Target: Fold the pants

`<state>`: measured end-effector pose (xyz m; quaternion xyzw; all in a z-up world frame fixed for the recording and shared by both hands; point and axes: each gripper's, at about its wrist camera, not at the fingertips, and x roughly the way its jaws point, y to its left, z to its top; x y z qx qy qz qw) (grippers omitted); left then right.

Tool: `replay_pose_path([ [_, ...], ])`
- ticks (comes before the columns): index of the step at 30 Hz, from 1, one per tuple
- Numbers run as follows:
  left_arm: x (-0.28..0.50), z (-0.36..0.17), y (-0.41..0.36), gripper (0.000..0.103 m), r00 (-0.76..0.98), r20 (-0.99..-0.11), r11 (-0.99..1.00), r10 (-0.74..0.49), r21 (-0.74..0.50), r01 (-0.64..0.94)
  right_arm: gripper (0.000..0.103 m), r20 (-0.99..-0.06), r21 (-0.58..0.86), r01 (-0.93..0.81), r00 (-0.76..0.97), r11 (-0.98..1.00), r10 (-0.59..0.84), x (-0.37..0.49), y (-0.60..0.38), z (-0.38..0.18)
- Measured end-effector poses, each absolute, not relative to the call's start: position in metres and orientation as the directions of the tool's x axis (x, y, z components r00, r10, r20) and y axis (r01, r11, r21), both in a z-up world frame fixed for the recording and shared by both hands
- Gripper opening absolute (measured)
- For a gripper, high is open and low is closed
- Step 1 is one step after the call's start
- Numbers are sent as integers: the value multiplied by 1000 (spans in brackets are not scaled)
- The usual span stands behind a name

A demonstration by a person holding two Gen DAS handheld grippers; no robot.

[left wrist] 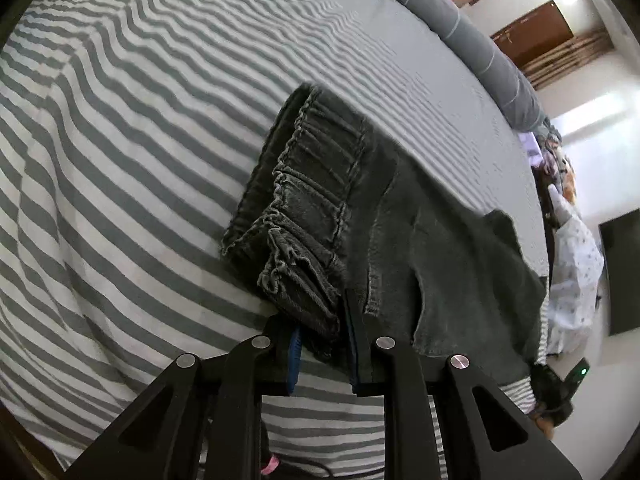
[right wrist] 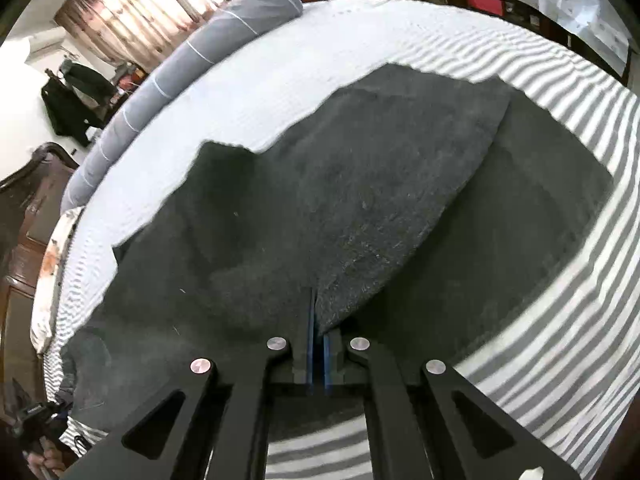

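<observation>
Dark pants (left wrist: 360,216): lying on striped sheet (left wrist: 120,160), waistband toward 11 o'clock in left view.
Left gripper (left wrist: 324,344): clamped on waistband corner.
Right gripper (right wrist: 318,332): clenched on pants fabric fold.

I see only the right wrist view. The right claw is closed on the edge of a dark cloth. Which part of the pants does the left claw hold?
Observer: The left claw pinches the gathered elastic waistband of the pants.
Operator: Is the waistband flat on the bed?
Observer: Its far end lies on the striped sheet; the near end bunches up between the blue pads.
Operator: Is there a pocket on that side?
Observer: A stitched seam runs down beside the waistband; I cannot tell whether it edges a pocket.
</observation>
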<state>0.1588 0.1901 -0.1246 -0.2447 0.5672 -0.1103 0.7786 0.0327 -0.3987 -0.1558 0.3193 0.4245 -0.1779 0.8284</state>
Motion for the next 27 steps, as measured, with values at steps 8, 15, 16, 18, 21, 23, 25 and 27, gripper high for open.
replay_pose_path([
  [8, 158, -114, 178, 26, 365, -845, 895, -392, -441, -60, 11, -831, 386, 563, 556, 731, 11, 34, -397, -167],
  [15, 124, -82, 156, 38, 438, -875, 968, -207, -248, -37, 39, -772, 513, 521, 627, 683, 101, 16, -415, -165],
  [16, 116, -75, 151, 39, 462, -868, 976, -181, -217, -25, 39, -757, 538, 507, 641, 674, 121, 12, -421, -165],
  [18, 96, -59, 134, 42, 531, -838, 990, -127, -139, 19, 39, -748, 557, 510, 651, 655, 130, 10, -430, -166],
  [21, 69, -39, 94, 52, 614, -781, 989, -119, -38, 144, 39, -734, 590, 514, 662, 623, 149, 9, -453, -171],
  [23, 58, -32, 57, 55, 633, -758, 970, -157, 1, 242, 38, -729, 604, 518, 667, 607, 156, 10, -469, -173],
  [25, 50, -30, 17, 56, 637, -741, 944, -212, 13, 330, 38, -722, 616, 524, 674, 588, 156, 11, -486, -173],
  [27, 46, -35, -24, 56, 614, -741, 909, -271, 14, 417, 38, -710, 636, 522, 685, 568, 165, 10, -501, -174],
])
